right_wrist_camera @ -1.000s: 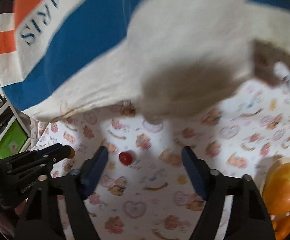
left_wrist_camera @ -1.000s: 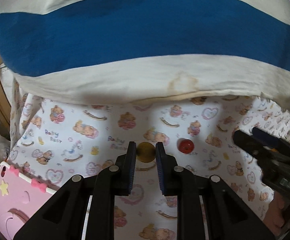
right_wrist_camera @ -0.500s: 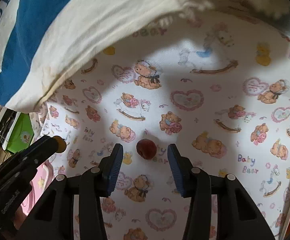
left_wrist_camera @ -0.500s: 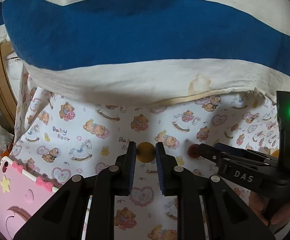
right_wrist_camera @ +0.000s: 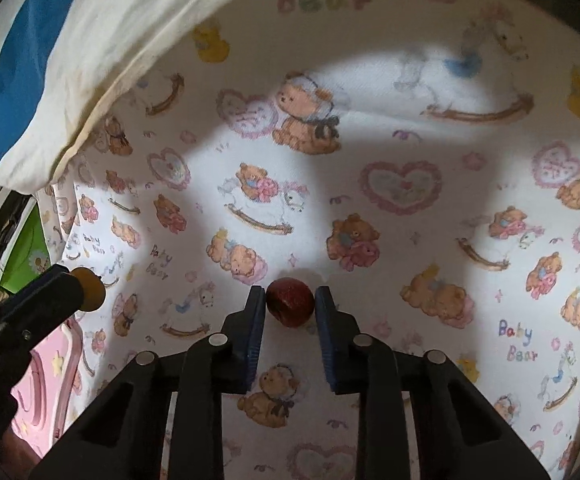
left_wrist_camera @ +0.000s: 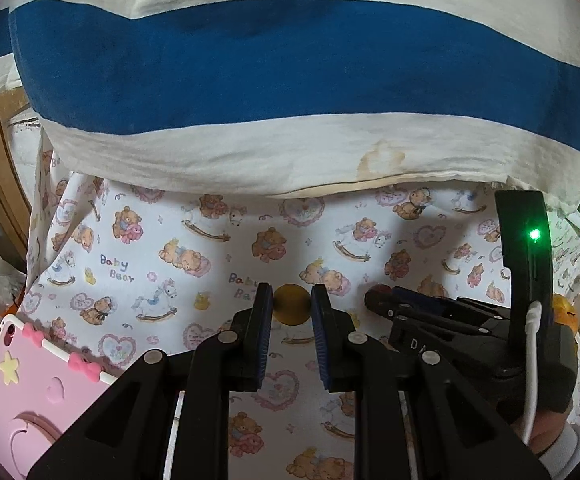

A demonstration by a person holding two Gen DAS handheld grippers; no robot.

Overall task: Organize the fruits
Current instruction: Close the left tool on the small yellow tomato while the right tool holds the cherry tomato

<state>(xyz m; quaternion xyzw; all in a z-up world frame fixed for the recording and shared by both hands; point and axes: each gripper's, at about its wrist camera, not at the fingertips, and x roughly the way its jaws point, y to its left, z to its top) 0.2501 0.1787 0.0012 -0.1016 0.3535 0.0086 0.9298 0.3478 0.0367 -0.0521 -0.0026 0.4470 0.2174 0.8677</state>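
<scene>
My left gripper (left_wrist_camera: 291,304) is shut on a small round yellow-brown fruit (left_wrist_camera: 292,305) and holds it above the bear-print cloth (left_wrist_camera: 210,248). The same fruit (right_wrist_camera: 90,289) shows at the left gripper's tip in the right wrist view. My right gripper (right_wrist_camera: 290,300) has its two pads against a small dark red fruit (right_wrist_camera: 290,301) that rests on the cloth. In the left wrist view the right gripper (left_wrist_camera: 381,300) reaches in from the right, with the red fruit (left_wrist_camera: 378,290) barely showing at its tip.
A pink tray (left_wrist_camera: 30,392) with bows and a star lies at the lower left and also shows in the right wrist view (right_wrist_camera: 46,392). The person's blue and white shirt (left_wrist_camera: 290,80) hangs over the far side. An orange fruit (left_wrist_camera: 565,312) sits at the right edge.
The right gripper moved down to the red fruit and closed its fingers onto it. The left gripper kept hold of the yellow-brown fruit and barely moved.
</scene>
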